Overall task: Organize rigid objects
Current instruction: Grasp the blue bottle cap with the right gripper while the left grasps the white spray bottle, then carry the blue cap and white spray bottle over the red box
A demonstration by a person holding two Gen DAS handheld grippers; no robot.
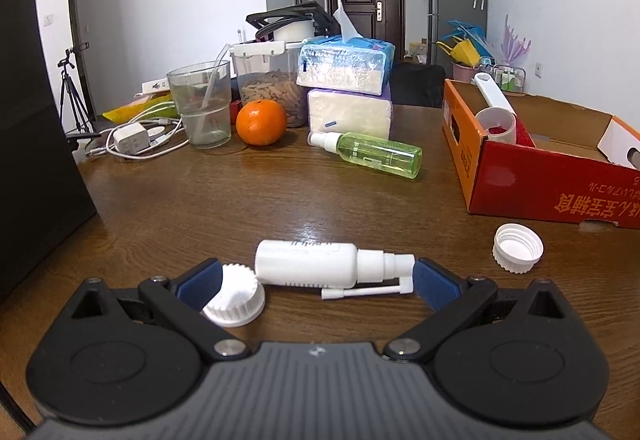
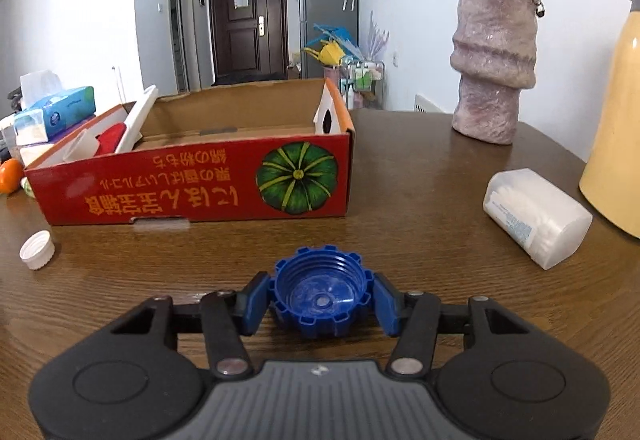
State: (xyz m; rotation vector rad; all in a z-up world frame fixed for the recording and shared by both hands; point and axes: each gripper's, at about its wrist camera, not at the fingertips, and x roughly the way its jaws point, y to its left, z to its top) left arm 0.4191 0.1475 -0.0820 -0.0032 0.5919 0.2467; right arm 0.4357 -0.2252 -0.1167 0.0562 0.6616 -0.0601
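Blue cap, ribbed, threaded and lying open side up just in front of the red box, sits pinched between the right gripper pads. One white cap lies to its left. The left gripper is spread wide around one white spray bottle and another white cap.

table: I see dark wood grain, varnished, glossy with window glare
box: printed cardboard, matt; raw brown inside
blue cap: hard plastic, ribbed, slight sheen
white spray bottle: smooth opaque plastic
green bottle: clear tinted plastic, glossy
vase: rough, mottled, ceramic-looking
gripper pads: blue, finely textured, matt
tissue packs: I note crinkled shiny plastic film
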